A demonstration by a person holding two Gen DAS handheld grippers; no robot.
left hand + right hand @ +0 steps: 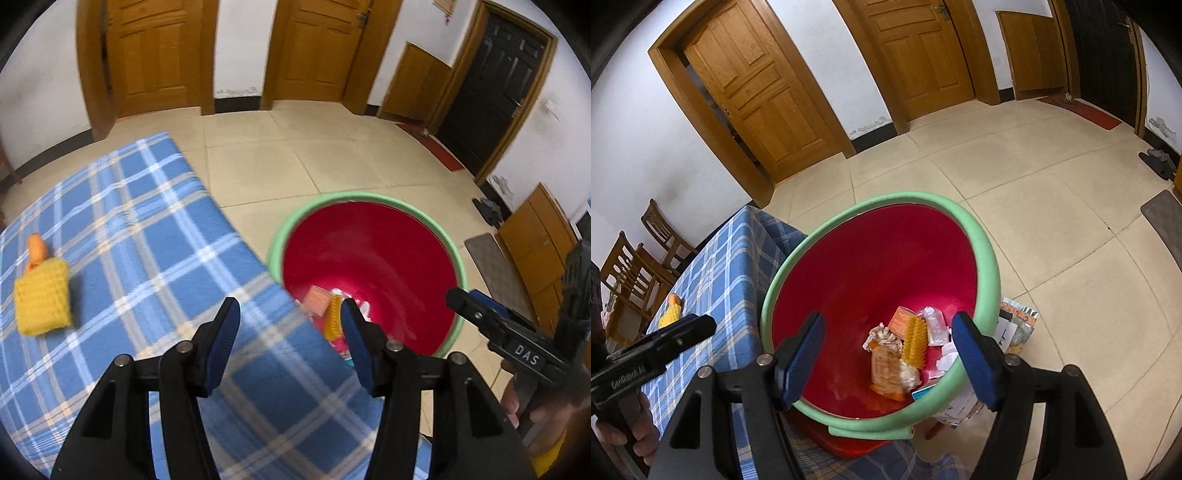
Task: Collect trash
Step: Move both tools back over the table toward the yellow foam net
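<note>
Both grippers empty and spread. Left gripper (290,325) poised over the table edge at lower centre of its view, nothing between the blue pads. Right gripper (888,350) hanging over the mouth of the red bin with green rim (988,258), pads wide apart, gripping nothing.

Already in the bin, at centre of the right wrist view: a yellow corn-like piece (914,341), an orange packet (899,319), crumpled wrappers (886,363).

Remaining on the blue plaid tablecloth (147,229): a yellow corn cob piece (42,301) at the left edge of the left wrist view, with a small orange carrot-like piece (36,251) touching its far side. Well apart from the left gripper.

Judged next: fetch the corn with the left gripper.
- Swing left across the cloth, keep the jaws wide.
- Straddle the corn across its short side, away from the orange piece.
- Close firmly; ridged surface likely to grip well.
- Avoid pinching cloth.
- Carry over the green rim before releasing.

Loose packaging (1015,325) on the floor beside the bin, at right; possibly trash too.
</note>
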